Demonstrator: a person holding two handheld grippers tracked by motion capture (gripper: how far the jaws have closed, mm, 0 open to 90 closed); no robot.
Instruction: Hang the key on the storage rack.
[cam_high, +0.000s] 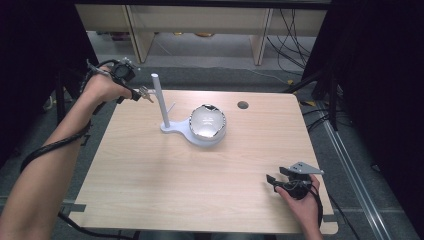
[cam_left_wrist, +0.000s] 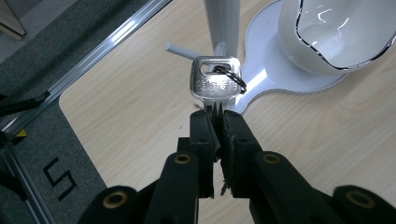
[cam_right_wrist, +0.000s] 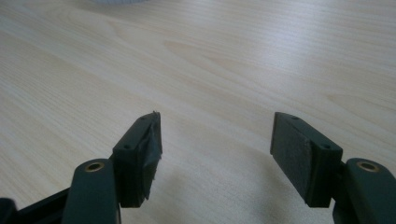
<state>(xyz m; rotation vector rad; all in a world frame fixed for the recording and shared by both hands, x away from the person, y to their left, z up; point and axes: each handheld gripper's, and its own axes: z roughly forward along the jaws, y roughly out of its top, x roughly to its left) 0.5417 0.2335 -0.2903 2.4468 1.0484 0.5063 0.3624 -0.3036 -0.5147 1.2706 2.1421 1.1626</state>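
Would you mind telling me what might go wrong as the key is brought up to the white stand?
1. The left tongs pinch the key only by its blade, so a knock against the stand's post could twist it loose.
2. The small side peg is thin; the key ring may miss it.
3. The glossy bowl sits close on the same base and might get bumped.

In the left gripper view the blade of the key (cam_left_wrist: 215, 84) is hidden between the jaws. The letters stamped on its head are too small to read. The top edge cuts off the white post (cam_left_wrist: 223, 23) and the bowl (cam_left_wrist: 327, 42) at upper right.
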